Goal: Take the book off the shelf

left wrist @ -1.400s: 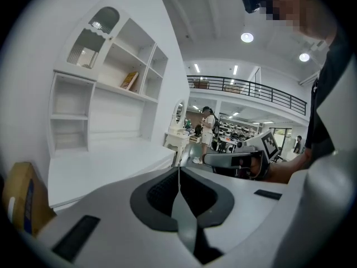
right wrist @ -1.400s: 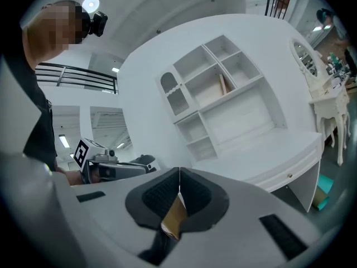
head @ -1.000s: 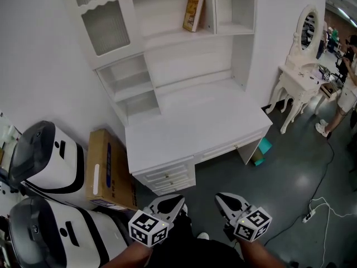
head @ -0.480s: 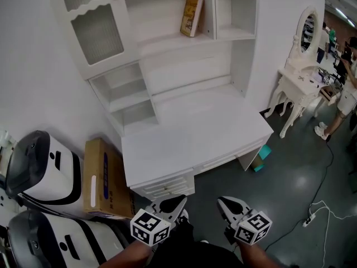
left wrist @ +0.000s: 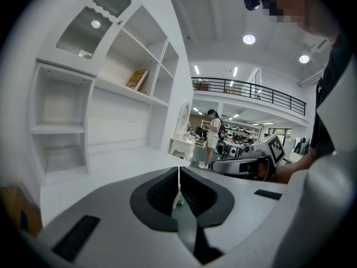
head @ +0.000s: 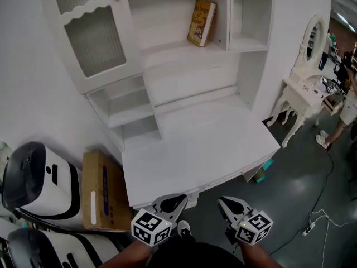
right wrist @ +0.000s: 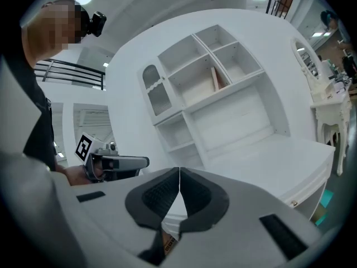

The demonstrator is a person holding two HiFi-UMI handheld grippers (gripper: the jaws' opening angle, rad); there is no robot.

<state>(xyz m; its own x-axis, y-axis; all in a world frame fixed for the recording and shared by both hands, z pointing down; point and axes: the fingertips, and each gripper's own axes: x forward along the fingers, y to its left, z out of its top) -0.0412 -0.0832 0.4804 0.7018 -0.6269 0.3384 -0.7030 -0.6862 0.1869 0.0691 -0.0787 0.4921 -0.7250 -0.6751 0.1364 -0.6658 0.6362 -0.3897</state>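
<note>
As the book [head: 201, 22] leans on its shelf [head: 173, 52], the desk [head: 195, 149] juts beneath.

The book [head: 201, 22] stands on a high shelf [head: 167, 52], at its right end. The tabletop [head: 195, 149] lies below the shelf. A box [head: 100, 191] stands on the floor just left of the tabletop. A small table with a mirror [head: 301, 88] stands to the right. The left gripper [head: 172, 201] and right gripper [head: 227, 203] are side by side in front of the tabletop.
</note>
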